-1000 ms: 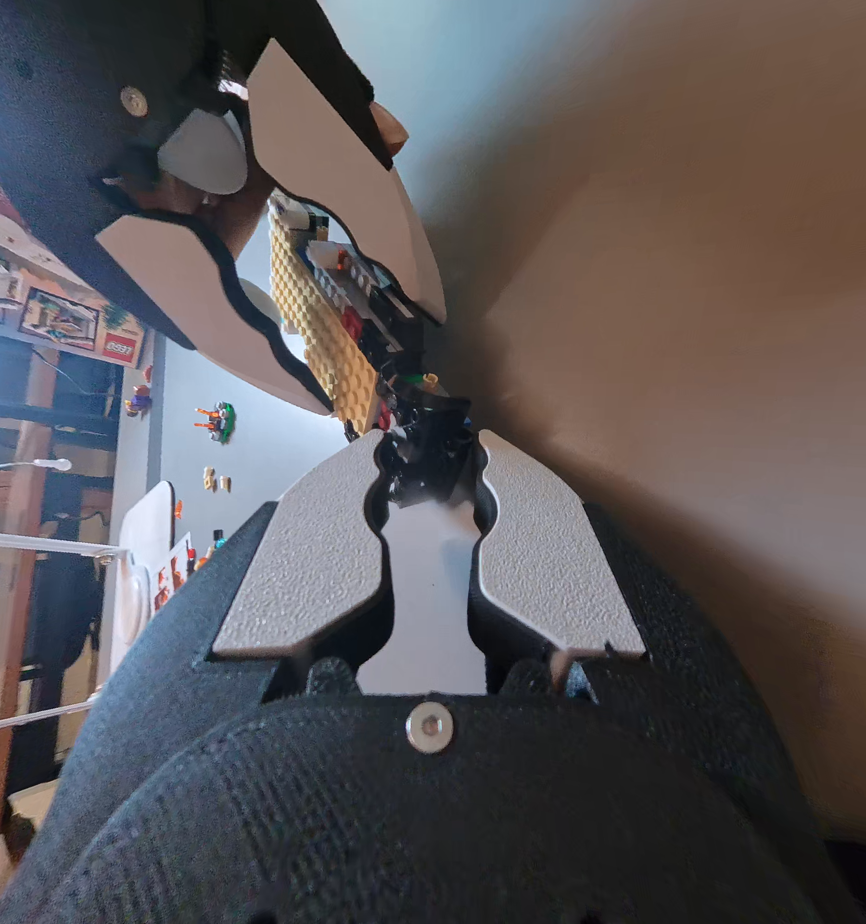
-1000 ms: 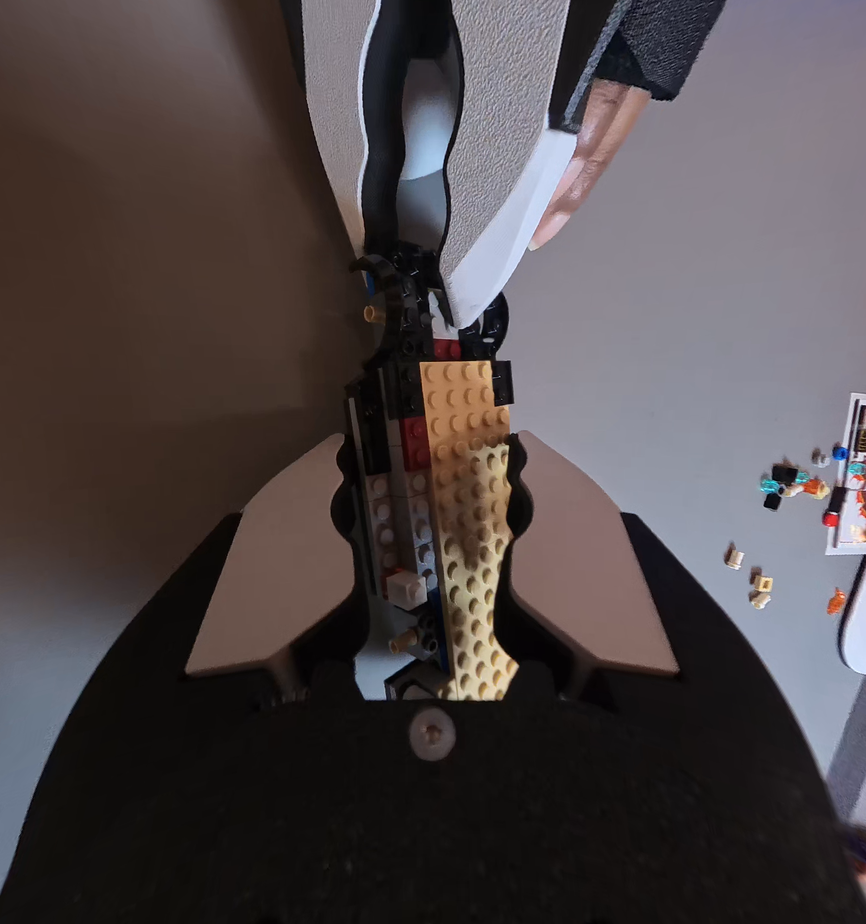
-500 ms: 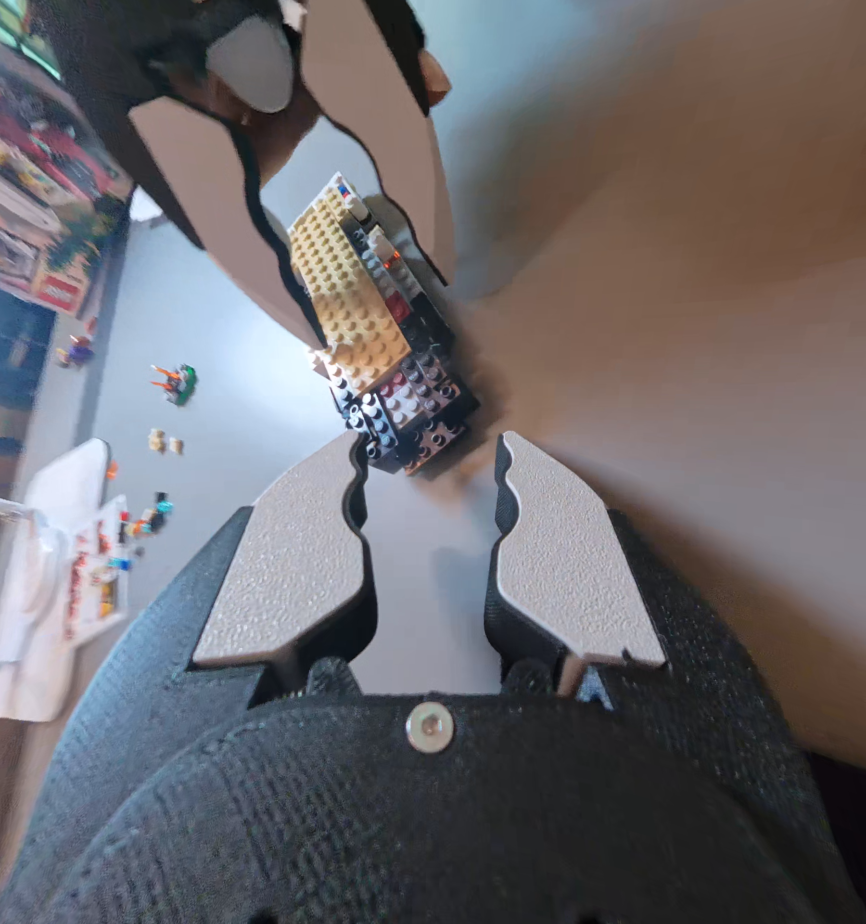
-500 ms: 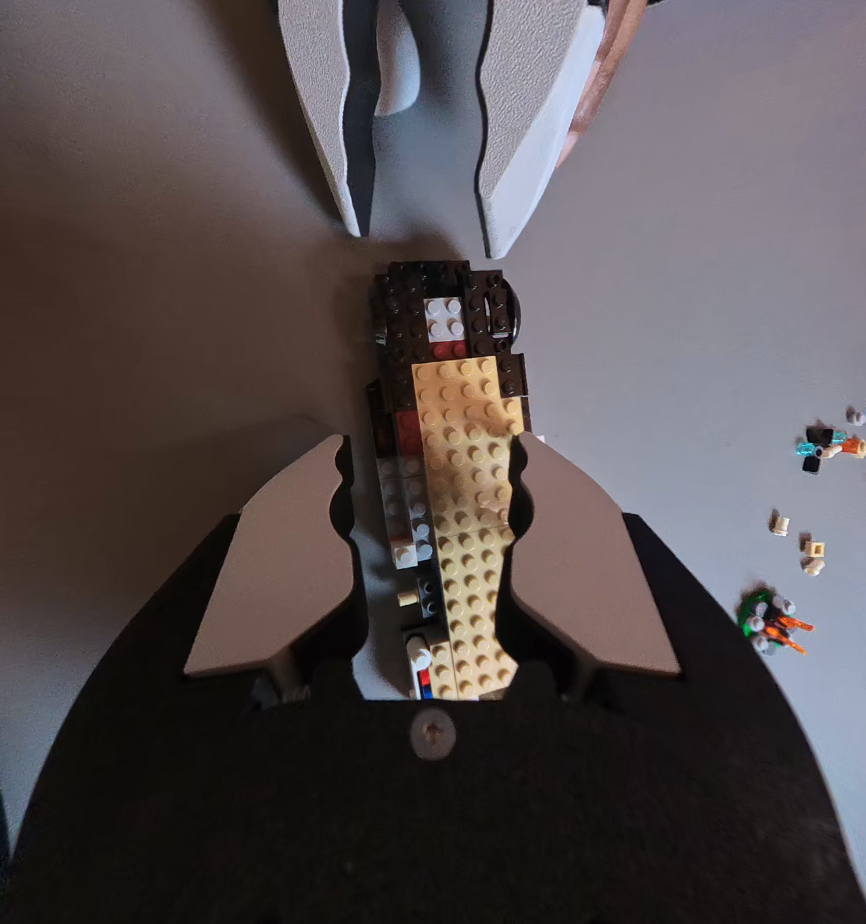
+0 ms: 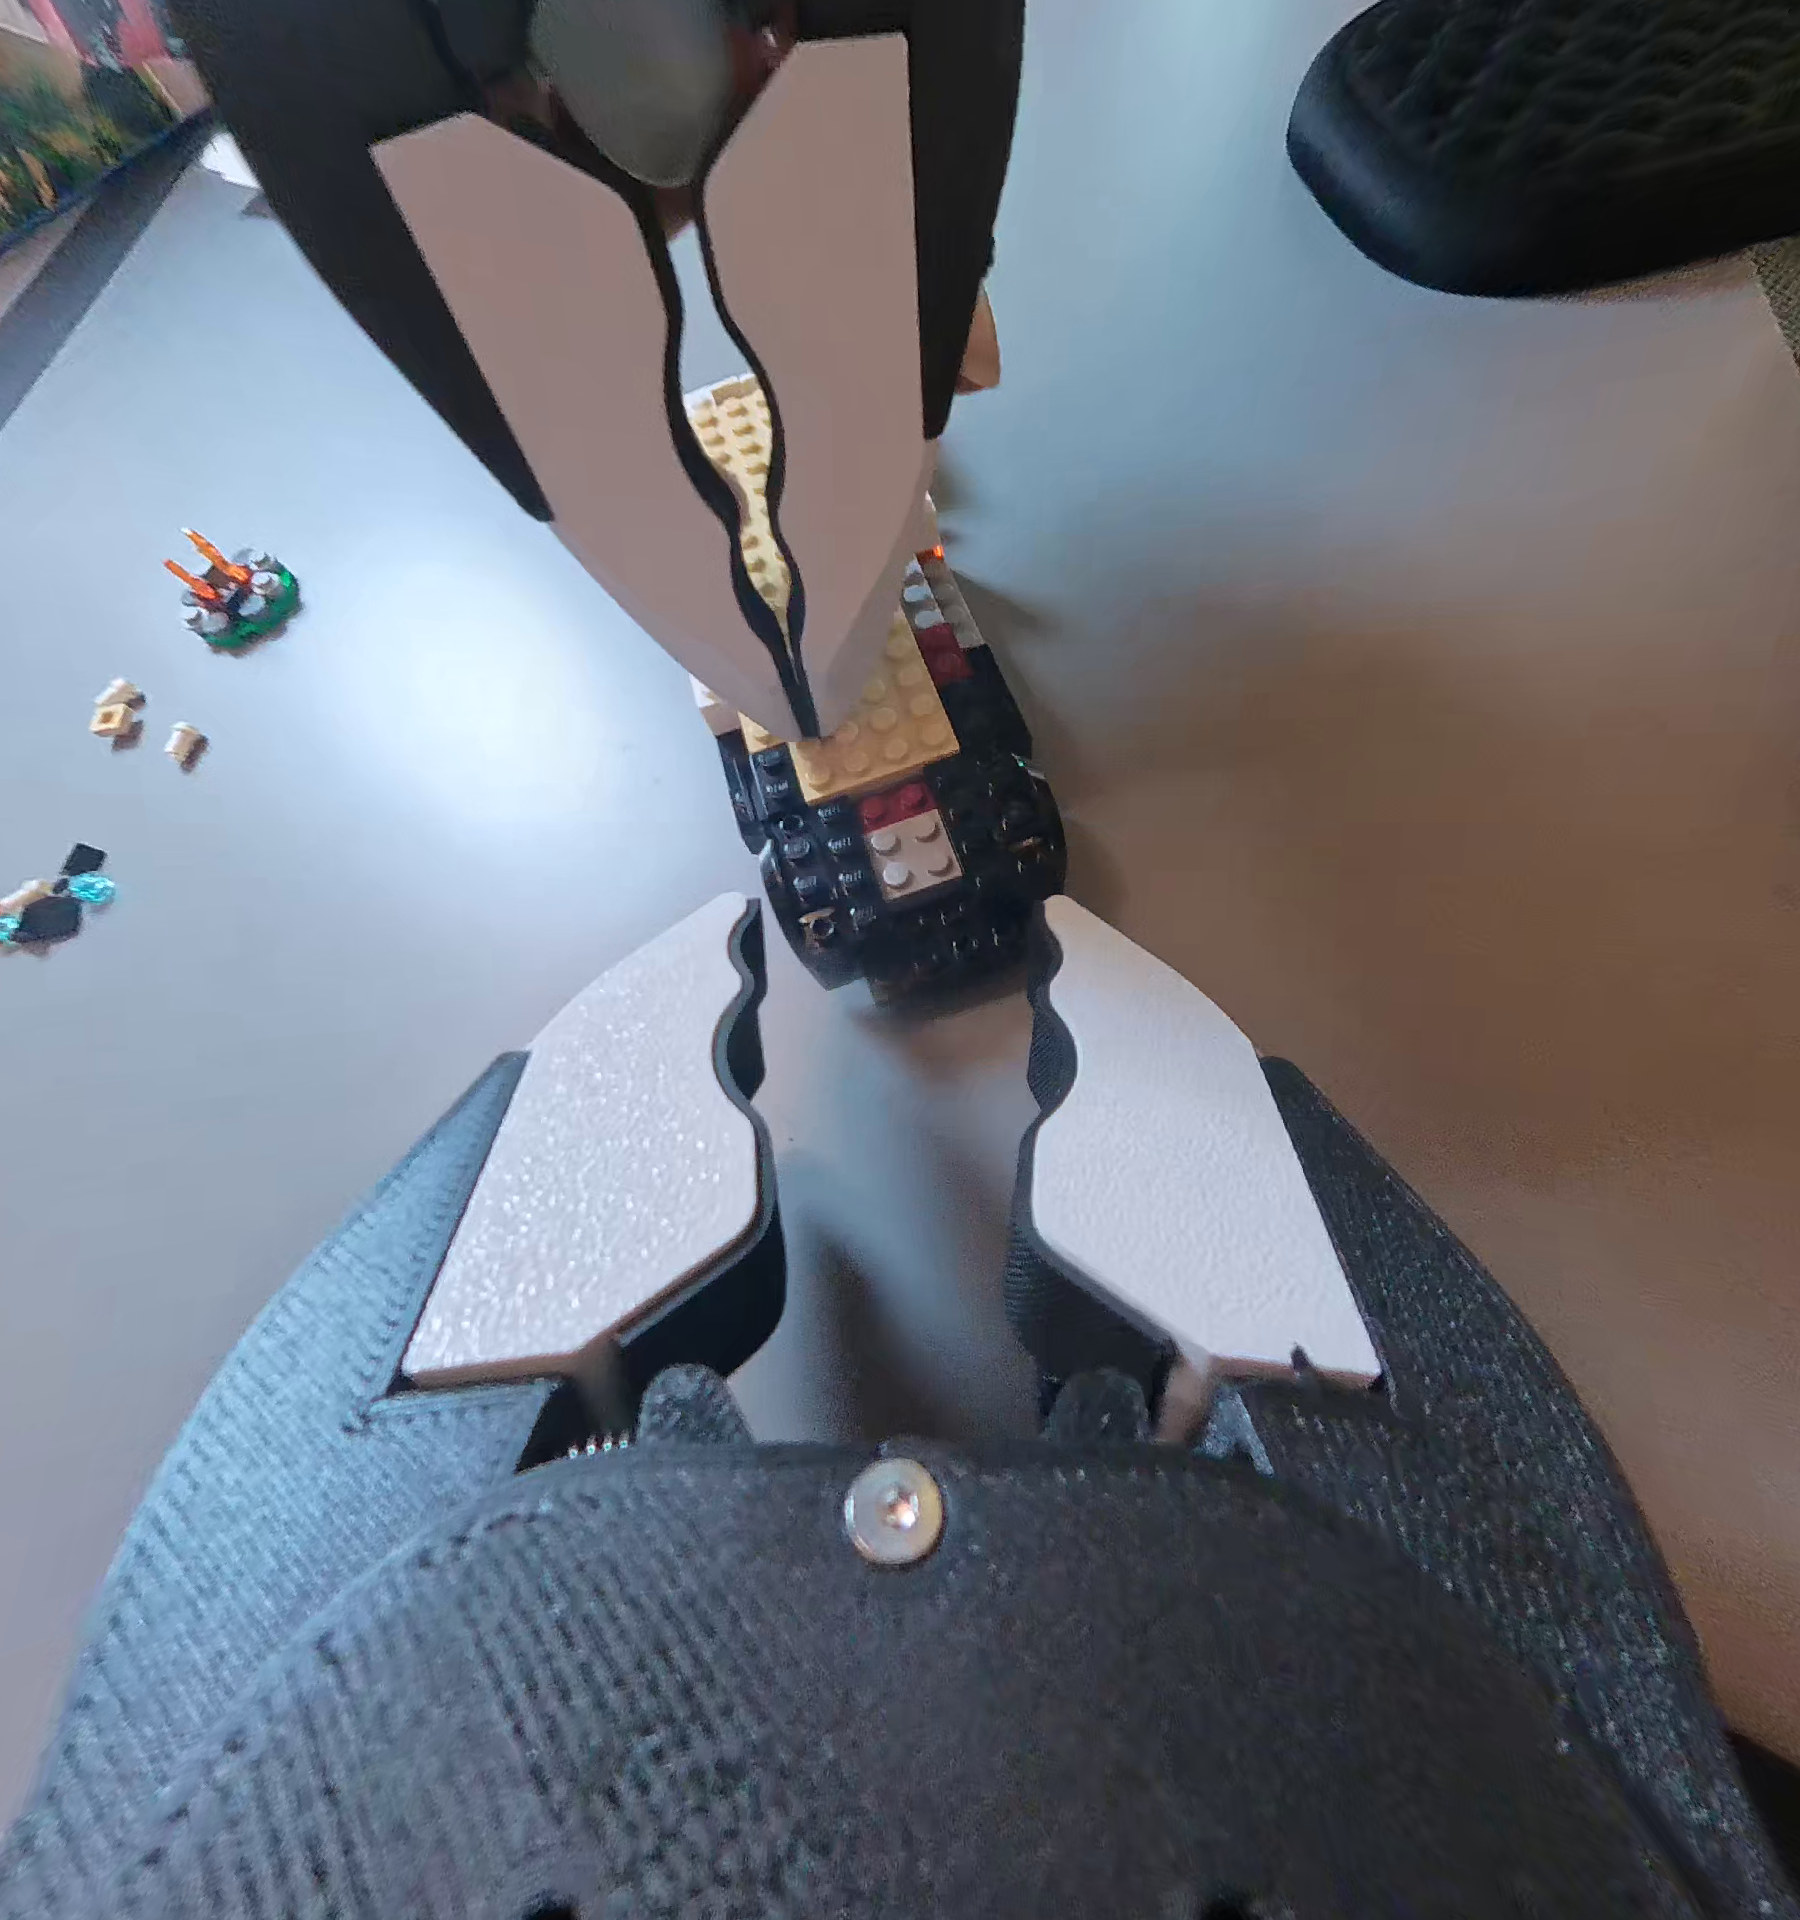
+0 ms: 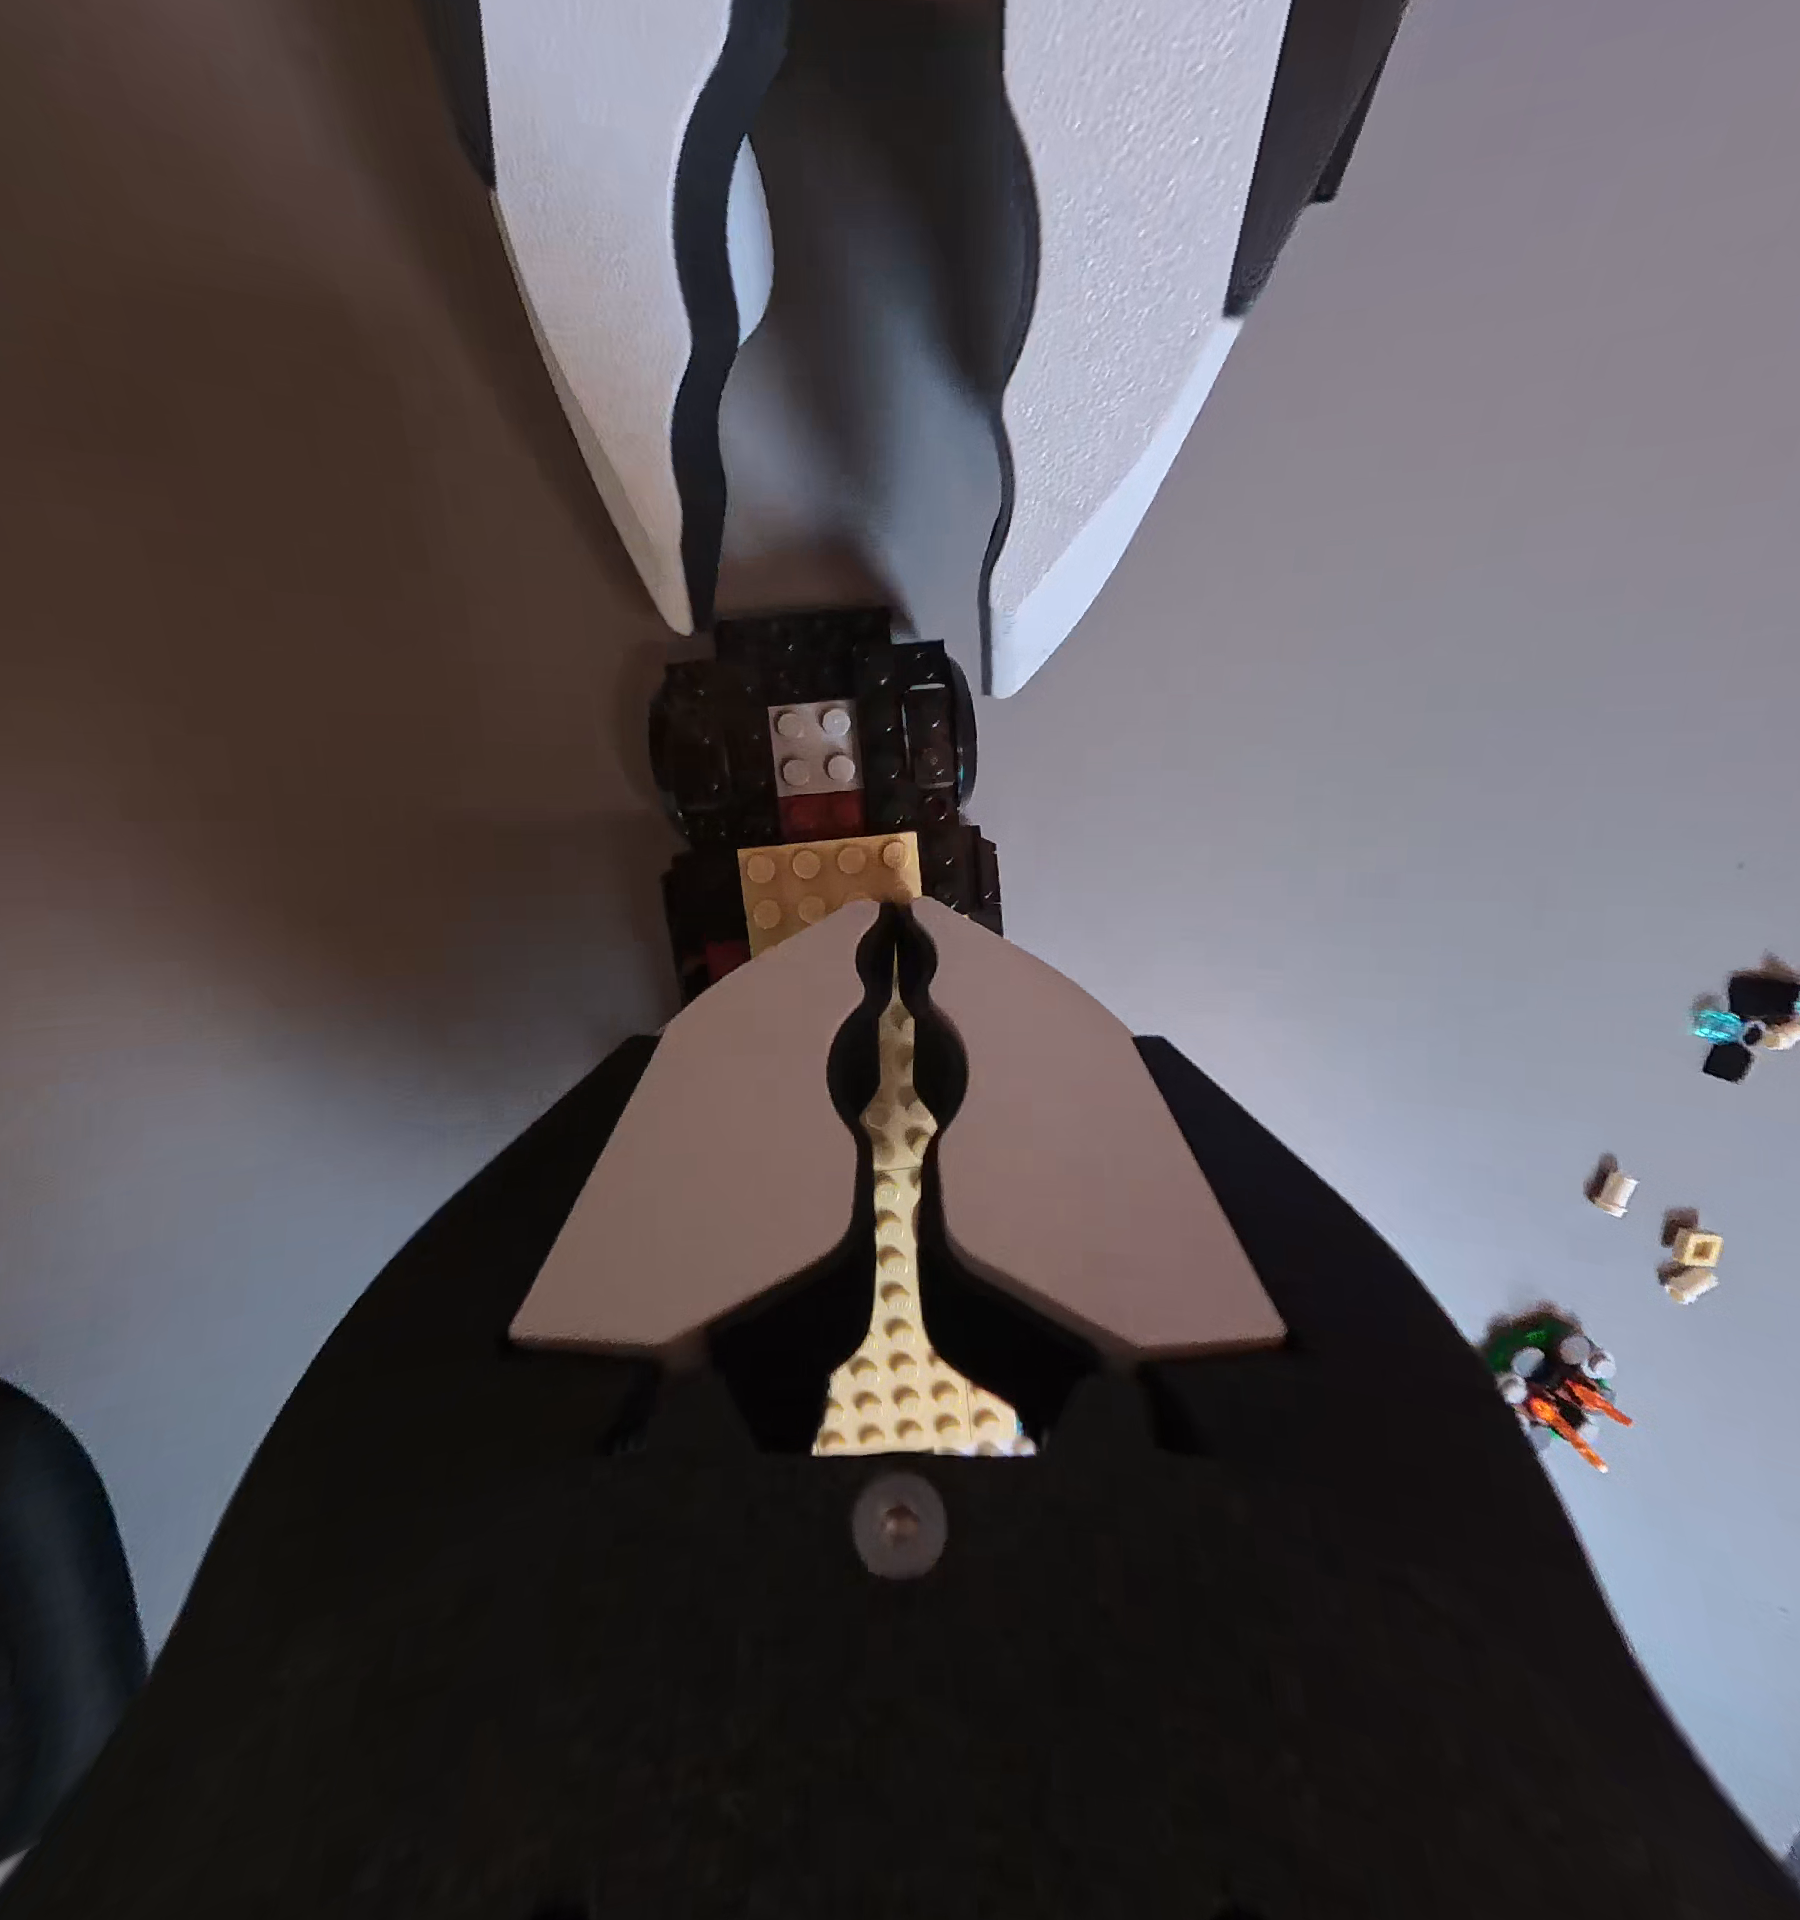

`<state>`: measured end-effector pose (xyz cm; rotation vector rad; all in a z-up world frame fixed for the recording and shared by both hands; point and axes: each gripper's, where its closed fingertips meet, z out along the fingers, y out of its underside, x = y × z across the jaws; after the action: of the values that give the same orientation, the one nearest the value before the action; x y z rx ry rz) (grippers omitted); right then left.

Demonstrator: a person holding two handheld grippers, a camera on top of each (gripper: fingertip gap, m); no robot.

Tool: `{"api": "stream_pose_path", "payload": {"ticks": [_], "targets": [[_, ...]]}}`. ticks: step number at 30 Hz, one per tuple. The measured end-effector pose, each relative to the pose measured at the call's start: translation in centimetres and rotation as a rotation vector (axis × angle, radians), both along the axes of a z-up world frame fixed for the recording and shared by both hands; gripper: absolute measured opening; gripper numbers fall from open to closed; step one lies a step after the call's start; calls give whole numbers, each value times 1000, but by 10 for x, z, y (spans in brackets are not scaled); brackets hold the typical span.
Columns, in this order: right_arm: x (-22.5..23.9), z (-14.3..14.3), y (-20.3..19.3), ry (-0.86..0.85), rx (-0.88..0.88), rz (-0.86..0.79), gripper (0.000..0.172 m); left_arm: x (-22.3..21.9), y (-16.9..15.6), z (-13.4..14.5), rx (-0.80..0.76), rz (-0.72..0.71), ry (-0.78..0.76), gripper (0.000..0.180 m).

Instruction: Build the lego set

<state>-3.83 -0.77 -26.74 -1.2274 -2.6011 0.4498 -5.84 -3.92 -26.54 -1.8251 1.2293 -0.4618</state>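
Note:
A long brick model [image 5: 906,862] with a tan studded plate [image 5: 880,727] on top and a black end lies flat on the grey table [image 5: 408,935]. My left gripper [image 5: 901,920] is open and holds nothing. Its fingertips stand on either side of the model's black end without touching it. My right gripper [image 6: 891,909] is shut, and its closed tips rest on top of the tan plate [image 6: 823,873]. It also shows from the front in the left wrist view [image 5: 808,727]. The left gripper also shows in the right wrist view [image 6: 844,649], at the model's [image 6: 813,743] far end.
Small loose pieces lie on the table beside the model: a green round piece with orange parts [image 5: 241,597], a few tan bits [image 5: 137,717] and a mixed cluster [image 5: 34,914]. A black padded object [image 5: 1582,135] sits at the far right. Colourful boxes [image 5: 23,125] line the far left edge. The gap from one gripper's tips to the other's is roughly 5 cm.
My left gripper opened off the model's black end and backed away. The model came down flat on the table. My right gripper let go of its sides and shut, its tips now on the tan plate.

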Motion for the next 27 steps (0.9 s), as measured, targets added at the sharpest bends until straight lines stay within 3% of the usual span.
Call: {"api": "stream_pose_path", "payload": {"ticks": [12,27], "targets": [[2,-3,0,-229,69,26,1,2,-3,-3,-10,-5,-16,50],[1,-3,0,-142,131,-8,1,0,-3,-4,-6,14,-10,49]]}}
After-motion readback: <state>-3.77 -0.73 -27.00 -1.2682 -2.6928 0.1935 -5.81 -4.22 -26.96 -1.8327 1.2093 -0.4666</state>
